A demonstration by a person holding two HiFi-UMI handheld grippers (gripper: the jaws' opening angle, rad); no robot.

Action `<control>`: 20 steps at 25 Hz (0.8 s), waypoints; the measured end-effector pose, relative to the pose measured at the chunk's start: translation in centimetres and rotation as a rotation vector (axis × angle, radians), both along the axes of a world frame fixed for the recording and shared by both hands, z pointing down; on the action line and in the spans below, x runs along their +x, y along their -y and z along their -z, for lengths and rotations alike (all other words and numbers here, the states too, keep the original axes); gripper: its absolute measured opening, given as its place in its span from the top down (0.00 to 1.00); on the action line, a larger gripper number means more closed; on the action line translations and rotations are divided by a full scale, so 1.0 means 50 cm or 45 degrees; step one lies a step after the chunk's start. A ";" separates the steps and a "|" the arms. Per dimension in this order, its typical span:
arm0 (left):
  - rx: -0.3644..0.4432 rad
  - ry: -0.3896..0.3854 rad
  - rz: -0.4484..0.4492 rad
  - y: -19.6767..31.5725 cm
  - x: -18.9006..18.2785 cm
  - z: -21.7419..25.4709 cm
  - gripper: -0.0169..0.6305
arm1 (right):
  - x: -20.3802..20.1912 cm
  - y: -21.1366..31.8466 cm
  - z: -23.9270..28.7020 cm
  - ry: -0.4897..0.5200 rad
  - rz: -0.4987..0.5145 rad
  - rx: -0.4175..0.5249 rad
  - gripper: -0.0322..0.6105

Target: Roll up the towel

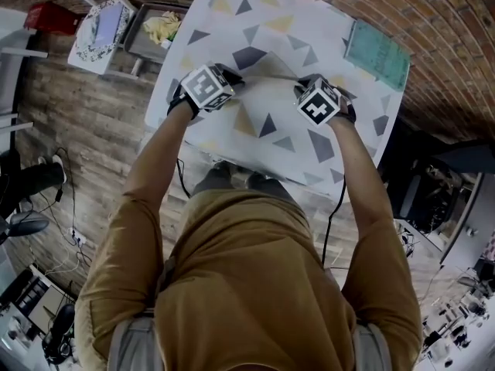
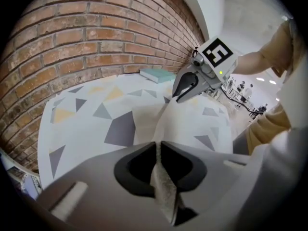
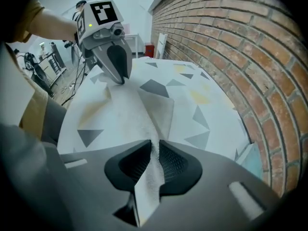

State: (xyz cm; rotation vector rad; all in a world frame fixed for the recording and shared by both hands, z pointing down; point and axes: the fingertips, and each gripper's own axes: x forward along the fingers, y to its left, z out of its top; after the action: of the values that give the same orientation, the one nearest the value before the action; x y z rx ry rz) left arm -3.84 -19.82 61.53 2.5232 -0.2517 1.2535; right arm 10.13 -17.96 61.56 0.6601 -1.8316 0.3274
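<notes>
Towel (image 3: 127, 107): pale, plain cloth, lying on the desk (image 1: 232, 22) toward its near edge. One border raised off the desk top at both ends, with a long crease running between the two raised points. Remainder flat on the desk cover.

Left gripper (image 2: 158, 150): over the desk's left half, pointed steeply down, marker cube uppermost. Jaws nearly together, clamped on a thin fold of towel that passes between the pads and out behind them.

Right gripper (image 3: 155, 150): over the desk's right half, level with the left one, also pointed steeply down. Jaws nearly together, pinching a like fold of towel.

Desk cover: white, printed with grey, dark and yellow triangles, draped over the desk edges.

Teal book (image 1: 377, 52): flat at the desk's far right corner, well apart from the towel.

Brick wall (image 1: 433, 22): along the desk's far side.

Grey tray (image 1: 147, 41): off the desk's left end, on separate low furniture, holding something yellow.
</notes>
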 end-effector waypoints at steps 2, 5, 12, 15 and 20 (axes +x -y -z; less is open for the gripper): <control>0.064 0.016 0.031 0.012 0.004 -0.007 0.83 | 0.008 0.011 -0.012 -0.010 -0.056 0.039 0.89; 0.176 0.032 0.093 0.029 0.009 -0.012 0.83 | 0.024 0.029 -0.027 -0.039 -0.142 0.126 0.83; 0.372 0.072 0.173 0.046 0.001 -0.047 0.72 | 0.030 0.044 -0.047 -0.082 -0.189 0.221 0.79; 0.371 0.061 0.219 0.047 -0.004 -0.047 0.70 | 0.032 0.042 -0.046 -0.086 -0.182 0.244 0.78; 0.466 -0.001 0.313 0.066 -0.024 0.000 0.63 | 0.051 0.043 -0.016 -0.053 -0.241 0.356 0.71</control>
State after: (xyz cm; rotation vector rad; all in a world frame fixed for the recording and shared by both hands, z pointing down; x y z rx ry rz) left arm -5.04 -23.11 61.54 2.6800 -0.8324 1.1963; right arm 12.69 -20.09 62.36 1.0303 -1.7952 0.1806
